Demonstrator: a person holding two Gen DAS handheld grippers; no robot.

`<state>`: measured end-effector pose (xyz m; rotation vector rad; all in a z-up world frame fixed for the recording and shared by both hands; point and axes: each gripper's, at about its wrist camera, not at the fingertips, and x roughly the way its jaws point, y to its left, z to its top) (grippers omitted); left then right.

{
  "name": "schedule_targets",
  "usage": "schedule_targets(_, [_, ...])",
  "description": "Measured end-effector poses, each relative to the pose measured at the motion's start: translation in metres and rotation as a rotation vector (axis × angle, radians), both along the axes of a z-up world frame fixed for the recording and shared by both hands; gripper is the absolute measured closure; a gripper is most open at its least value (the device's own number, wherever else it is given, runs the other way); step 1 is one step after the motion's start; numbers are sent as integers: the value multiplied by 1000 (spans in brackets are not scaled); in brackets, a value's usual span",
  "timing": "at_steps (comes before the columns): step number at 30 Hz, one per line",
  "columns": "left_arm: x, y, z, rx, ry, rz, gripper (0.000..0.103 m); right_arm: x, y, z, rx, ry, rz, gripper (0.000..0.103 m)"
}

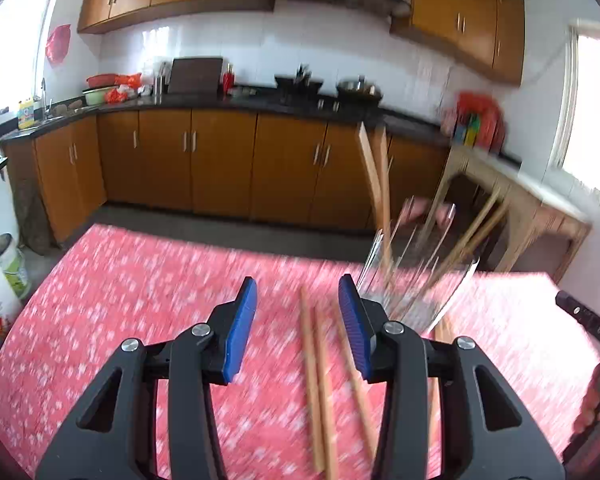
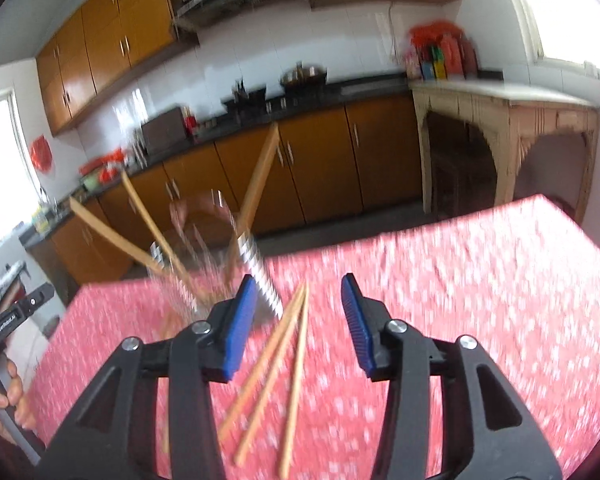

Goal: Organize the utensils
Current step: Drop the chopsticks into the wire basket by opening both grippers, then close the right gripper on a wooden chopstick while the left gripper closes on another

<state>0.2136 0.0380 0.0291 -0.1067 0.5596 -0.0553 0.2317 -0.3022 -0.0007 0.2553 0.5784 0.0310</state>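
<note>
I see pale matt wooden chopsticks (image 1: 314,392) lying on a red floral-print tablecloth (image 1: 140,300). A clear, glossy glass holder (image 1: 416,280) stands on it. My grippers' arms (image 2: 172,392) look like black matt plastic, with blue ribbed pads (image 2: 240,324). Cabinets (image 1: 220,164) are glossy orange-brown wood.

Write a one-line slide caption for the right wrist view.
Open right gripper above loose chopsticks on the red tablecloth, beside a clear glass holding more chopsticks.

Daylight from windows (image 1: 592,112) at both sides — blown out to white glare. Motion blur smears the tablecloth (image 1: 140,300) and glass holder (image 1: 416,276); fisheye bending and dark vignetting at the corners.
</note>
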Motion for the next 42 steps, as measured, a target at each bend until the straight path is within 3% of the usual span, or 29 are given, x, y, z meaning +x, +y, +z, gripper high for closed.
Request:
schedule_targets(5, [-10, -1, -60, 44, 129, -21, 60, -9, 20, -69, -31, 171, 52, 65])
schedule_targets(11, [-14, 3, -104, 2, 251, -43, 60, -12, 42, -111, -24, 275, 90, 68])
schedule_targets(16, [-15, 3, -114, -30, 280, -62, 60, -11, 57, -119, -92, 303, 98, 70])
schedule_targets(21, [-13, -7, -121, -15, 297, -84, 60, -7, 59, -120, -156, 301, 71, 95])
schedule_targets(26, [-8, -16, -122, 0, 309, -97, 61, -2, 39, -119, -104, 312, 23, 95])
schedule_targets(31, [-4, -26, -127, 45, 328, -117, 74, -4, 38, -118, -113, 306, 29, 95])
schedule_targets(36, [-3, -35, -128, 94, 321, -115, 82, -4, 38, -118, -114, 303, 34, 95])
schedule_targets(39, [1, -32, -128, 109, 325, -82, 92, -3, 35, -119, -124, 299, 26, 95])
schedule_targets(42, [7, -16, -128, 99, 333, -20, 94, -3, 27, -118, -120, 297, -5, 95])
